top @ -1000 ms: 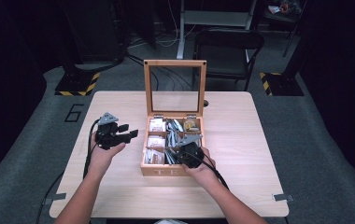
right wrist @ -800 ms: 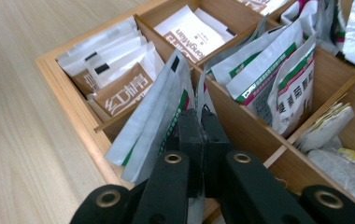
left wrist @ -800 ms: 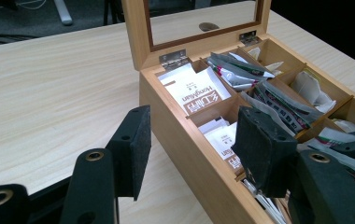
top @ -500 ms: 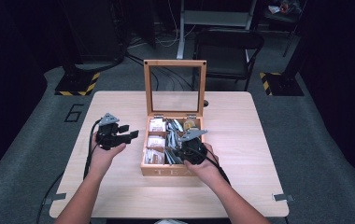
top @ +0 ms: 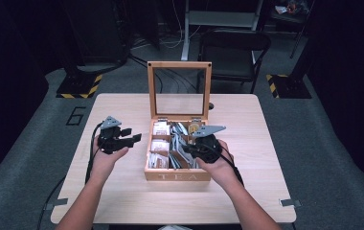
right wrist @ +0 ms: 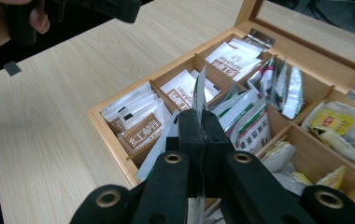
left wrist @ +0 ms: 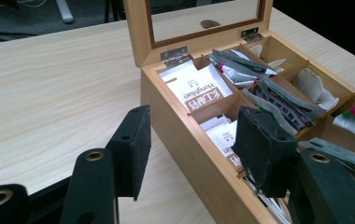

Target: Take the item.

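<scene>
A pale wooden table [top: 122,201] with rounded corners stands on a grey carpet floor [top: 324,143], and the room around it is dark. Behind the table there is a black chair [top: 235,52], and a black base with yellow and black stripes [top: 79,85] lies on the floor at the back left.

In the middle of the table sits a wooden tea box with small compartments [top: 177,175]. Its glass lid in a wooden frame [top: 179,91] stands upright at the far side. The compartments hold white and brown tea sachets [right wrist: 140,126], green and white sachets [right wrist: 250,123] and yellow tea bags [right wrist: 334,123]. The box is well away from all table edges. On both sides of it the table top is bare, with more free surface on the left and in front.

The left gripper [top: 131,137] is above the table, just beside the left wall of the box. Its jaws are apart about half way and nothing is between them.

The right gripper [right wrist: 201,123] is above the front part of the box. Its jaws are clenched on a thin white sachet [right wrist: 199,91], which stands on its edge between the pads, above the middle compartments, with its top sticking out past the jaw tips.
</scene>
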Tool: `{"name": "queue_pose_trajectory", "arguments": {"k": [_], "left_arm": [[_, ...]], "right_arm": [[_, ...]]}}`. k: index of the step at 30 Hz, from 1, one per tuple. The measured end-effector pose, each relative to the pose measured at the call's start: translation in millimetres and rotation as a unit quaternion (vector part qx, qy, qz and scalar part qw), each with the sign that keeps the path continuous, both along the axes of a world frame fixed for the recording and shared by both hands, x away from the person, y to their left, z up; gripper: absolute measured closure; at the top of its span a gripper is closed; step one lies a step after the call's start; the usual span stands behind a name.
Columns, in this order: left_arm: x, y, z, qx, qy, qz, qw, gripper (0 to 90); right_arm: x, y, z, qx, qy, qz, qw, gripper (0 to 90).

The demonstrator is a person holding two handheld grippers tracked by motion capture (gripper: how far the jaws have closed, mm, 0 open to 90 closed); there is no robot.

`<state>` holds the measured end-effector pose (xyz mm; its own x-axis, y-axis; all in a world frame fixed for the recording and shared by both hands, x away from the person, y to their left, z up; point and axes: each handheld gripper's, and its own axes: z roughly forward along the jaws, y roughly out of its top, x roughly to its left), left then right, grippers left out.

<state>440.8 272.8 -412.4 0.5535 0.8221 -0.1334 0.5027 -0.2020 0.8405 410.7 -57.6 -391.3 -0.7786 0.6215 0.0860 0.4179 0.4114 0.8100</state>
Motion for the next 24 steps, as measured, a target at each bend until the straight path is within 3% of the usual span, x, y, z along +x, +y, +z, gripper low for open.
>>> {"name": "queue_pose_trajectory", "arguments": {"k": [9, 24], "left_arm": [[0.1, 1.1, -0.9, -0.001, 0.001, 0.003, 1.0, 45.6], [0.0, 3.5, -0.1, -0.005, 0.001, 0.003, 1.0, 45.6]], "right_arm": [[3.8, -25.9, 16.4, 0.012, -0.009, -0.028, 0.9995, 89.9], [10.6, -59.3, 23.1, 0.004, -0.021, -0.081, 0.9965, 89.8]]}}
